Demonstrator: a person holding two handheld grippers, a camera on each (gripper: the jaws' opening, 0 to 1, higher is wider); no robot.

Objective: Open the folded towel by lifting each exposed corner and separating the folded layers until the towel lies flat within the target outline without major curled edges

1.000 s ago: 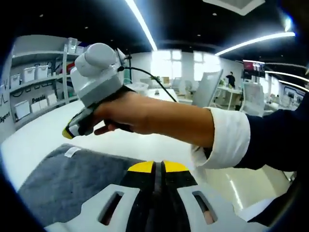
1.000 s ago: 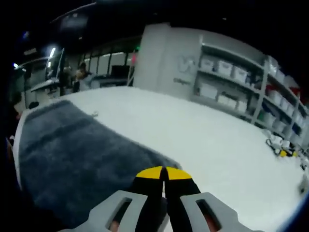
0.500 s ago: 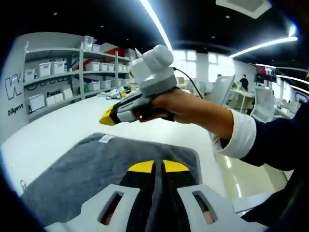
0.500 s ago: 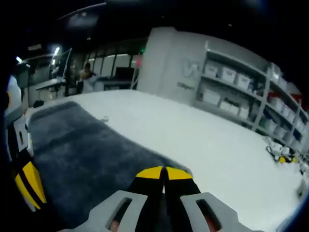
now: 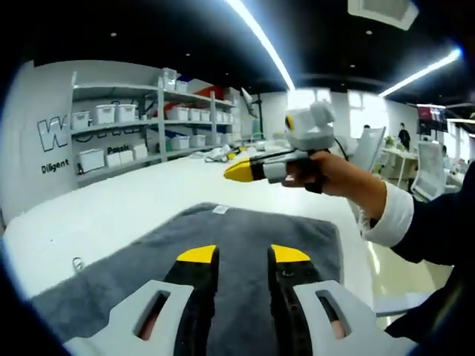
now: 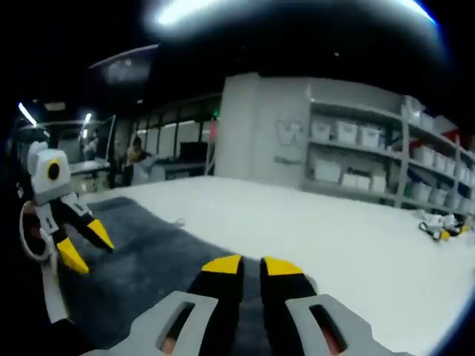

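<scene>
Dark grey plush towel (image 5: pixel 245 245), spread flat on the white counter (image 5: pixel 111 215). Rounded corners, edges lying down without visible curl. Small white tag (image 5: pixel 220 210) at the far edge in the left gripper view, also seen as a pale fleck at the towel's edge in the right gripper view. Same towel (image 6: pixel 148 259) runs as a long dark strip across the counter in the right gripper view.
</scene>
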